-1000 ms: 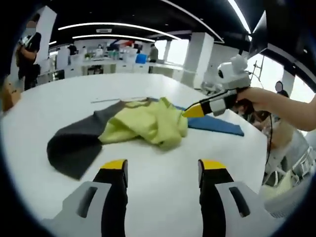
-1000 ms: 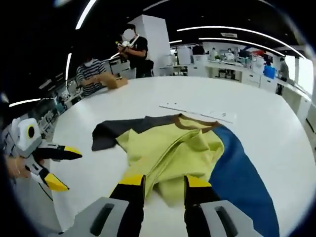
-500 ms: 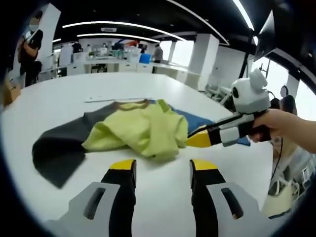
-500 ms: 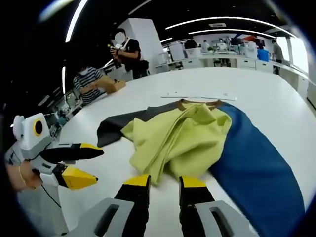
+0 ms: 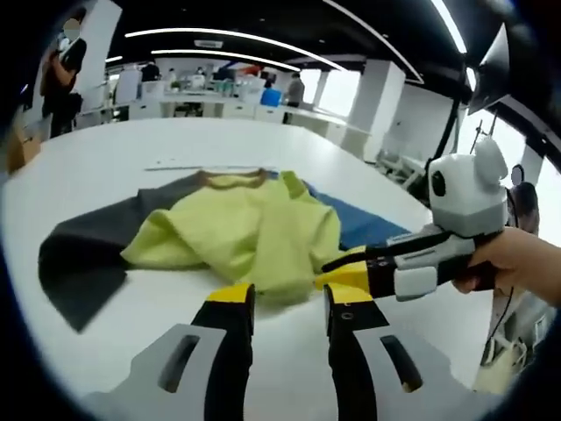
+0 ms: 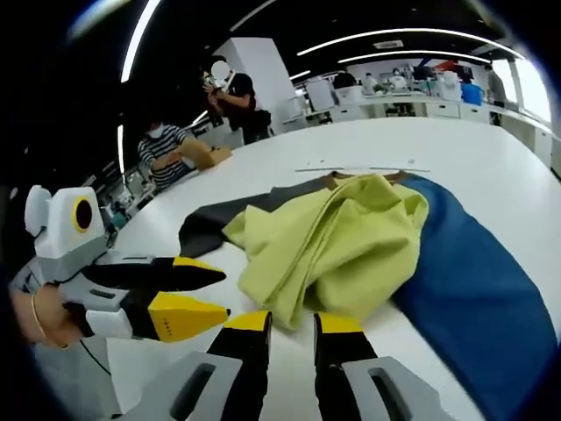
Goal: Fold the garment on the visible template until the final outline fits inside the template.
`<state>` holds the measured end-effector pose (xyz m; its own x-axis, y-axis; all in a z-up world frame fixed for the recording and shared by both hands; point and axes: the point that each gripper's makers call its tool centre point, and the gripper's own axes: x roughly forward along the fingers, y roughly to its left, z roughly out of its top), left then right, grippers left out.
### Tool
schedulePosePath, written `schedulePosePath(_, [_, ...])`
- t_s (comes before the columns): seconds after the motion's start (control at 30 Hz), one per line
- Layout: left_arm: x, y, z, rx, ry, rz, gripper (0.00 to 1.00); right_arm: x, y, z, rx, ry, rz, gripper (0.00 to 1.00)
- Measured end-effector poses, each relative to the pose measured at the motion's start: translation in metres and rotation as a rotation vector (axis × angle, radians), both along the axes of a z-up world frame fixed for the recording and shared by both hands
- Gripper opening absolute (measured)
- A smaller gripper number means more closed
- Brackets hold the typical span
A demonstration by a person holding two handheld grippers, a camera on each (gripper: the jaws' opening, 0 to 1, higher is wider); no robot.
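A crumpled garment (image 5: 237, 237) lies on a white table (image 5: 96, 158); its yellow-green body is bunched in the middle, one dark grey sleeve (image 5: 74, 259) spreads to one side and a blue part (image 6: 473, 281) (it may be the other sleeve, or a blue sheet under the cloth, I cannot tell which) stretches to the other side. A brown collar (image 6: 337, 178) shows at the far edge of the garment.

In the left gripper view, the left gripper (image 5: 287, 303) is just before the near edge of the yellow-green cloth, with its yellow-tipped jaws a little apart and nothing between them. The right gripper (image 5: 337, 267) comes in from the right, held by a hand (image 5: 513, 263), its tips at the cloth edge.

In the right gripper view, the right gripper (image 6: 291, 323) has its jaws slightly apart and empty, touching or nearly touching the cloth hem. Beside it the left gripper (image 6: 206, 294) has its jaws spread.

Two people (image 6: 202, 123) are at the far side of the table.
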<state>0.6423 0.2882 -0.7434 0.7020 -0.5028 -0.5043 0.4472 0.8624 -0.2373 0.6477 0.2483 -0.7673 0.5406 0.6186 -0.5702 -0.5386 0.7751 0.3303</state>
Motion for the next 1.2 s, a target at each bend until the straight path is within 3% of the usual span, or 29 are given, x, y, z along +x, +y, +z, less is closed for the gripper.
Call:
schedulePosePath(0.27, [0.01, -0.003, -0.015, 0.077, 0.001, -0.036, 0.24, -0.001, 0.0, -0.006, -0.011, 0.002, 0.015, 0.11])
schedulePosePath(0.53, [0.016, -0.005, -0.026, 0.083, 0.022, -0.046, 0.19, 0.003, 0.003, -0.011, -0.018, -0.014, 0.031, 0.08])
schedulePosePath(0.97, [0.017, 0.001, -0.023, 0.063, 0.011, -0.051, 0.07, 0.007, 0.007, -0.011, 0.016, -0.006, 0.015, 0.04])
schedulePosePath(1.03, [0.017, 0.004, -0.02, 0.06, 0.008, -0.046, 0.05, 0.008, 0.006, -0.012, 0.024, 0.002, 0.006, 0.0])
schedulePosePath(1.2, [0.014, 0.013, -0.009, 0.042, -0.01, -0.036, 0.03, 0.006, 0.004, -0.005, 0.042, -0.005, -0.004, 0.0])
